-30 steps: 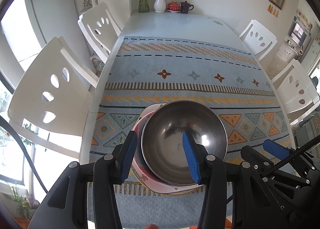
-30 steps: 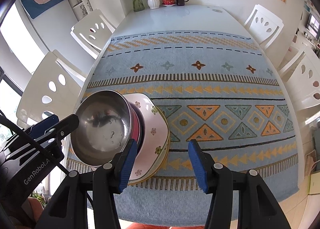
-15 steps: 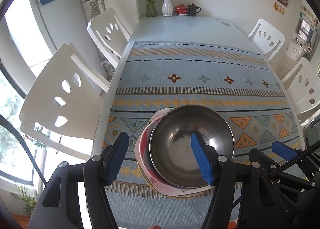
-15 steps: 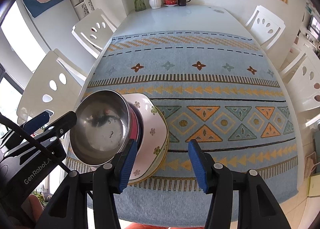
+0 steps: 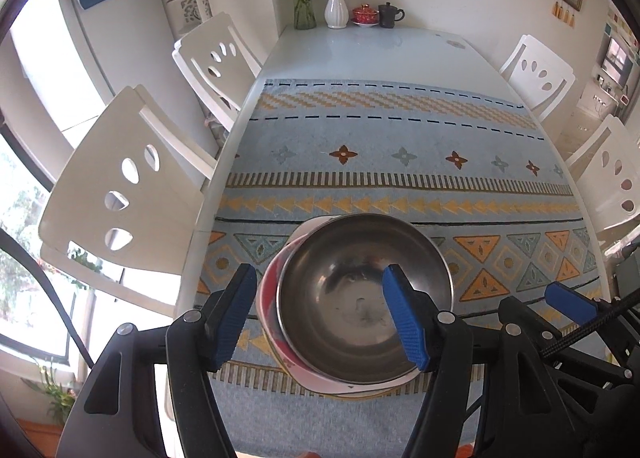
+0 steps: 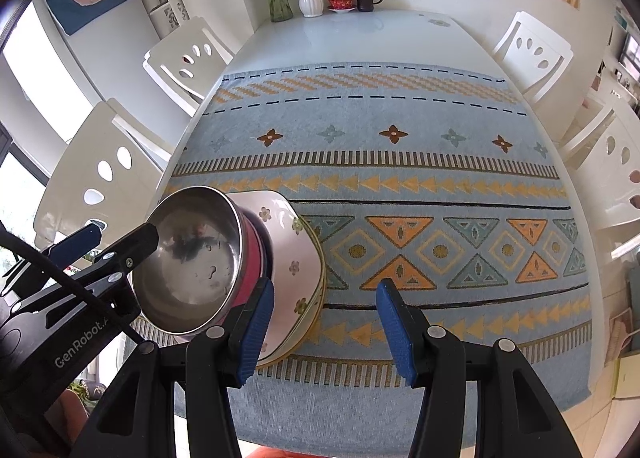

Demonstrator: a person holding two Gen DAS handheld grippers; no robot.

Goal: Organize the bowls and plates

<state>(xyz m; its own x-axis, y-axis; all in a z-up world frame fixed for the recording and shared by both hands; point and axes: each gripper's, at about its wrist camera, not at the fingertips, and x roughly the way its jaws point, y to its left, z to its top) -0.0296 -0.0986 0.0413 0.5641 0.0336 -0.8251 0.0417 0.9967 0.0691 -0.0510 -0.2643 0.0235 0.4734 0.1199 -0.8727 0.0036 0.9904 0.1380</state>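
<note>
Bowl (image 5: 366, 298) apparently straddled by left gripper (image 5: 320, 318), tilted downward.

Both wrist views close, angled down; share steel bowl (image 5: 366, 298).

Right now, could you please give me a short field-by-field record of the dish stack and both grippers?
top of stack: steel bowl, nested in the red bowl
below it: red bowl, then floral plate
stack location: near left corner of the patterned cloth on the white table
left gripper: open, pads either side of the steel bowl's left rim, not pressing it
right gripper: open, nothing between its pads, just right of the stack
far end of table: vases, red lidded cup, dark mug
</note>
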